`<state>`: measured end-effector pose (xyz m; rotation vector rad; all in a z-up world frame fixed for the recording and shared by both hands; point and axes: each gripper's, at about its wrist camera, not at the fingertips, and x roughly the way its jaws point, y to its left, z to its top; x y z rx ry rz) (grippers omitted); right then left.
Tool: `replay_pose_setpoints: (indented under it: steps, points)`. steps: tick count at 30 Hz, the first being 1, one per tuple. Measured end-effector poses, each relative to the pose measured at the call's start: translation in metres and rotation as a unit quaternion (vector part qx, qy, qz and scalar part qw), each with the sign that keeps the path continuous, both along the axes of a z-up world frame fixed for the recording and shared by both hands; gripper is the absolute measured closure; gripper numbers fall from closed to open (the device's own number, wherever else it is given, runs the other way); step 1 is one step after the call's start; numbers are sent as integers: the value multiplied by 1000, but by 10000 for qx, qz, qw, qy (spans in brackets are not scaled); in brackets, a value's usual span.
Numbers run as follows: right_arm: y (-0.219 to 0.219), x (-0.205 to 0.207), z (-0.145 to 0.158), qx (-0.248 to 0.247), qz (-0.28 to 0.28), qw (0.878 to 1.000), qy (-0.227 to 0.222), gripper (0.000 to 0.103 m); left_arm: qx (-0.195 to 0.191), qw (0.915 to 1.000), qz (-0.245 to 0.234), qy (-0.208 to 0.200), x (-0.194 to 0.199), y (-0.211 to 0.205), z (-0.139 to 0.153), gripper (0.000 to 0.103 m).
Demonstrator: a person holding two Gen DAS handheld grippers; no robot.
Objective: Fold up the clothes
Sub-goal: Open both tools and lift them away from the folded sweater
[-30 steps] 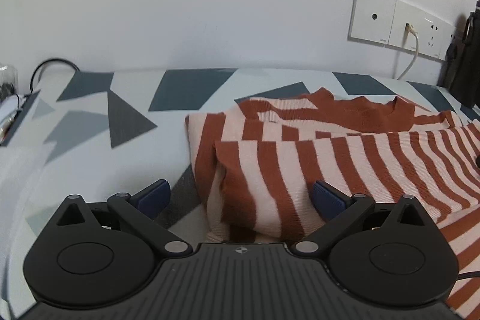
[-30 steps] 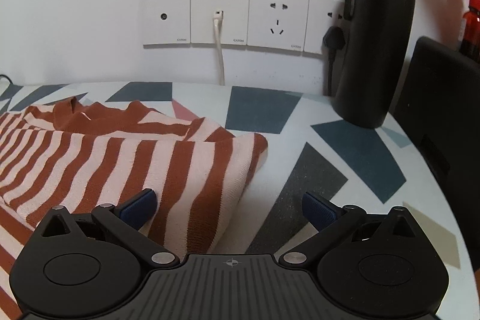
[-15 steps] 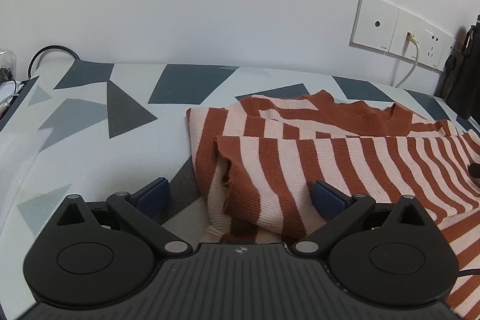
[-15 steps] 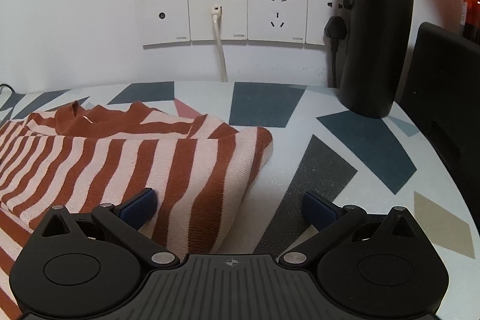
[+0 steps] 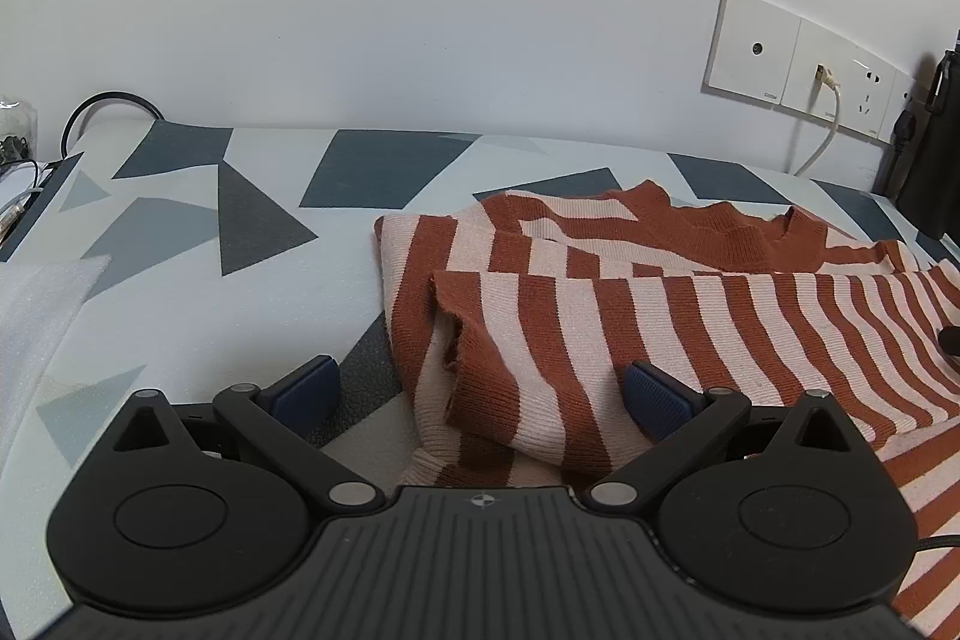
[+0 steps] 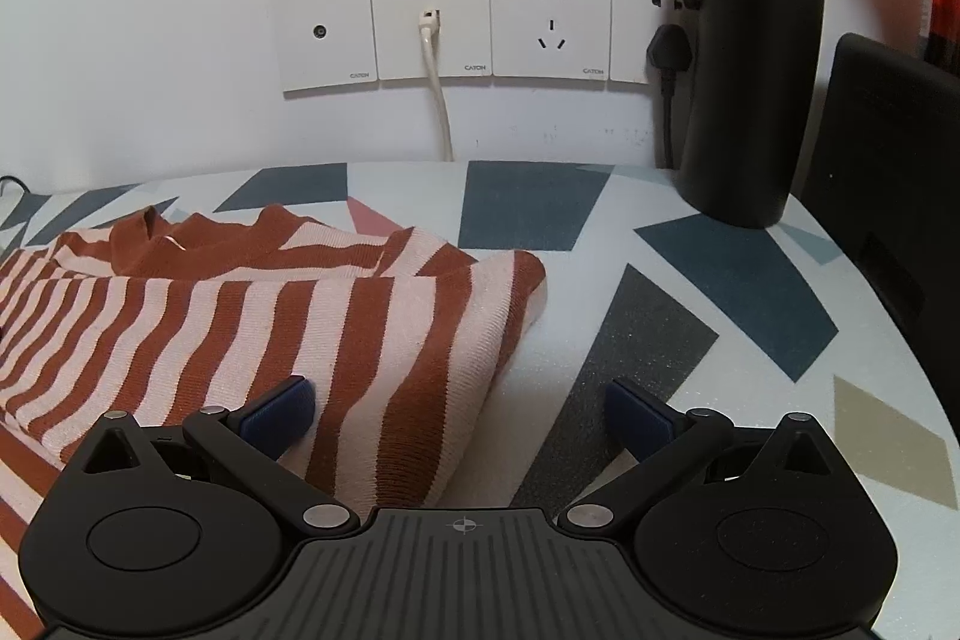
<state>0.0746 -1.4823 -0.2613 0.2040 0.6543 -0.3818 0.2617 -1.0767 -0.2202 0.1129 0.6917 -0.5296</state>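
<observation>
Both grippers have drawn back and risen slightly over the last second; the sweater (image 5: 690, 316) now sits lower and further off in each view, with more of the patterned table (image 5: 198, 292) showing. The folded flap stays put as they retreat, so nothing is being carried. Judged from that: a fold is just laid down and released, and the hands are clearing off before the next one.

Sweater: striped rust and cream, lying on the table in layers, collar toward the wall, top layer folded across. Its left corner is rumpled and slightly lifted; probably needs smoothing.

Left gripper (image 5: 483, 391): jaws wide apart, empty, level, low over the near left edge of the sweater. Right pad hangs over cloth, left pad over bare table.

Right gripper (image 6: 459, 415): jaws wide apart too, empty, level, straddling the sweater's (image 6: 252, 328) right folded edge, left pad above fabric, right pad above table. Whether the pads touch the cloth, cannot tell.

Bottle (image 6: 750, 58) stands by the wall, well clear.
</observation>
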Motion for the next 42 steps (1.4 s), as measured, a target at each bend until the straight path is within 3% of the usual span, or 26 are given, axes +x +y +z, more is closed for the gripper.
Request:
replay_pose_setpoints:
  steps: [32,36,40,42]
  points:
    - [-4,3,1,133,96,9998,134,1,-21,10000,-26,14,0,1,-1,0]
    - [2,-7,15,208,-226,9992,260,1,31,9998,-173,66,2,3,0,0]
    - [28,-42,41,58,-179,9998,-114,1,245,9981,-307,479,3,13,10,1]
    - [39,-62,55,39,-132,9994,-313,1,57,9986,-213,479,-8,30,21,1]
